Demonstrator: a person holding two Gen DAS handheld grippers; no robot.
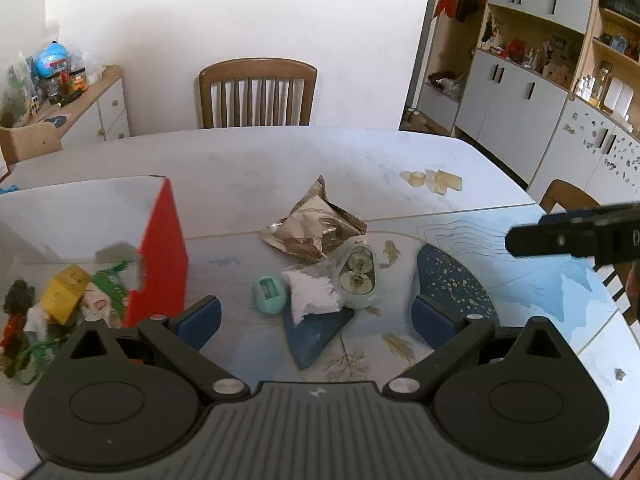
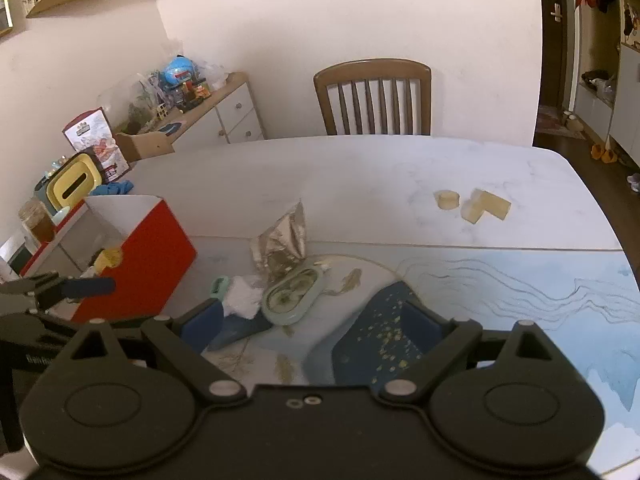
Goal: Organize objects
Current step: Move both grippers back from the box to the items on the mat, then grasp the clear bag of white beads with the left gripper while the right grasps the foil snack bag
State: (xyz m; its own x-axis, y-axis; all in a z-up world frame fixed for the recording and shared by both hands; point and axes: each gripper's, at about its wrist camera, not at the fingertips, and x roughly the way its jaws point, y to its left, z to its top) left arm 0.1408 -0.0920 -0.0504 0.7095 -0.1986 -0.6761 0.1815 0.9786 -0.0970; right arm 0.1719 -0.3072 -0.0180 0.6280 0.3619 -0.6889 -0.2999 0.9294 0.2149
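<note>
The table (image 1: 280, 160) has a smooth, pale, marble-like top, its near part covered by a glossy printed mat (image 1: 540, 280). A crumpled foil wrapper (image 1: 316, 224) shines silver (creased all over). Left stands a matt red-and-white cardboard box (image 1: 164, 256). The far chair (image 1: 258, 92) is varnished wood. Both grippers look matt black plastic with blue pads (image 1: 200, 320).

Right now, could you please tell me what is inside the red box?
The red box holds a yellow block, green string and dark fuzzy bits. Whatever lies beneath that pile is covered.
</note>
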